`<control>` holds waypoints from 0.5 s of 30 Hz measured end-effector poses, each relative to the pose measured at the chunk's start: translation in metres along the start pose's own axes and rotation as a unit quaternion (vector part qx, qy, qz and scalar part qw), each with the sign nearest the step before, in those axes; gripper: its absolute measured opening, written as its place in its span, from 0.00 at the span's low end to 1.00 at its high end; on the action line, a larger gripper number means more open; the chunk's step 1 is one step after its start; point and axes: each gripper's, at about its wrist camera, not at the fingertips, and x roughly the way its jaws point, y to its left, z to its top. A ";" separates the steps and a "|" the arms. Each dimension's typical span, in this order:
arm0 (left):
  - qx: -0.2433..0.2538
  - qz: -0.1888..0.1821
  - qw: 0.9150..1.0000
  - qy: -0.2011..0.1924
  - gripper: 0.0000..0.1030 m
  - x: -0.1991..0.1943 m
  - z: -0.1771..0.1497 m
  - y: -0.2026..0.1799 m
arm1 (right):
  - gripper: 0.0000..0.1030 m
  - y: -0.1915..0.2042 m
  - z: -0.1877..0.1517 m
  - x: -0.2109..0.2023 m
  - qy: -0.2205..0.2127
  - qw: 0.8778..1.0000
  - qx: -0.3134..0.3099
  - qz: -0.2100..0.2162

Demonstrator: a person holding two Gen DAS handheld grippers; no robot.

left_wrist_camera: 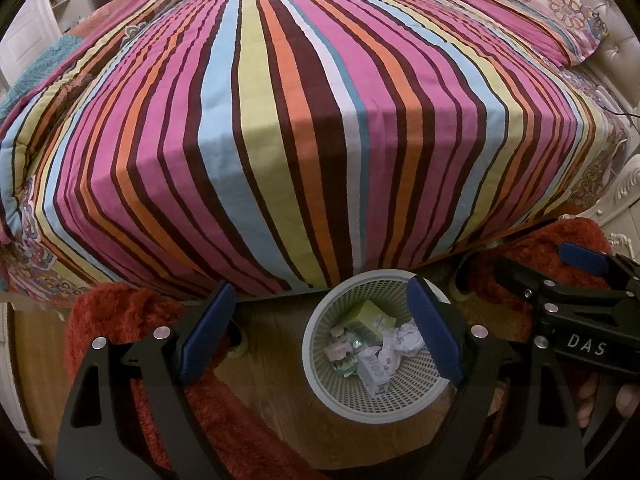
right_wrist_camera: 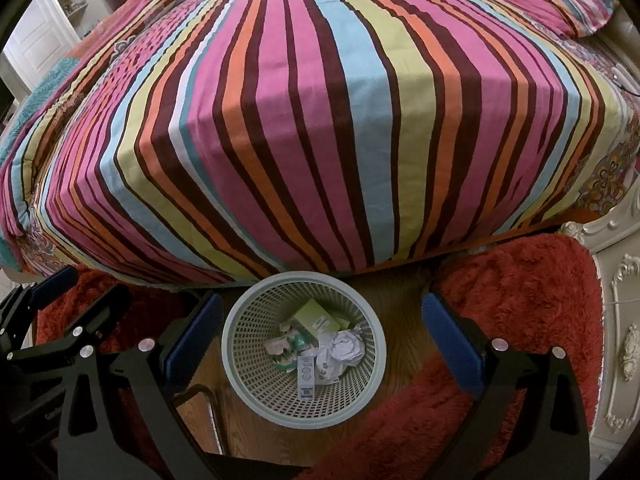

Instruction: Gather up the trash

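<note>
— Pale grey-green plastic lattice wastebasket (right_wrist_camera: 256,396), round, stands on the wooden floor (right_wrist_camera: 400,300) just in front of the striped pink, blue and brown bedspread (right_wrist_camera: 312,120). What is in it?

— A light green cardboard box (right_wrist_camera: 316,316), crumpled white paper (right_wrist_camera: 346,346), a flat white carton (right_wrist_camera: 307,376) and small pinkish wrappers (right_wrist_camera: 276,346), all lying on its bottom.

— And the left gripper (left_wrist_camera: 320,336)?

— Its blue-padded jaws stand wide apart, nothing between them; the basket shows beneath, by the right-side pad.

— The right gripper (right_wrist_camera: 320,344)?

— Also spread wide and empty, framing the basket from above. Shaggy red rugs (right_wrist_camera: 500,300) lie on both sides.
</note>
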 end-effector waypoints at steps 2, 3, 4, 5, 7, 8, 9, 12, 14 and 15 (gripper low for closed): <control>0.001 0.005 1.000 0.002 0.83 0.001 0.000 -0.001 | 0.92 0.000 -0.001 0.000 0.001 1.000 0.001 0.000; 0.002 0.006 1.000 0.003 0.83 0.001 0.000 -0.001 | 0.92 0.000 -0.003 0.000 0.002 1.000 0.002 0.000; 0.001 0.006 1.000 0.003 0.83 0.002 0.000 -0.001 | 0.92 -0.001 -0.002 0.001 0.002 1.000 0.003 0.000; 0.001 0.005 1.000 0.002 0.83 0.002 0.000 0.000 | 0.92 -0.001 -0.002 0.001 0.002 1.000 0.003 0.001; 0.002 0.007 1.000 -0.001 0.83 0.001 -0.001 0.000 | 0.92 0.000 -0.002 0.001 0.002 1.000 0.003 0.001; 0.003 0.008 1.000 -0.001 0.83 0.001 -0.001 0.000 | 0.92 0.000 -0.002 0.001 0.002 1.000 0.002 0.001; 0.003 0.005 1.000 0.000 0.83 0.001 -0.001 0.000 | 0.92 0.000 -0.003 0.000 0.002 1.000 0.002 0.001; 0.001 0.005 1.000 0.005 0.83 0.002 0.000 0.000 | 0.92 -0.001 -0.002 0.001 0.003 1.000 0.004 0.001; 0.001 0.006 1.000 0.006 0.83 0.003 0.000 0.000 | 0.92 -0.001 -0.001 0.001 0.004 1.000 0.003 0.002; 0.000 0.005 1.000 0.007 0.83 0.003 0.000 0.001 | 0.92 -0.001 -0.001 0.001 0.004 1.000 0.003 0.002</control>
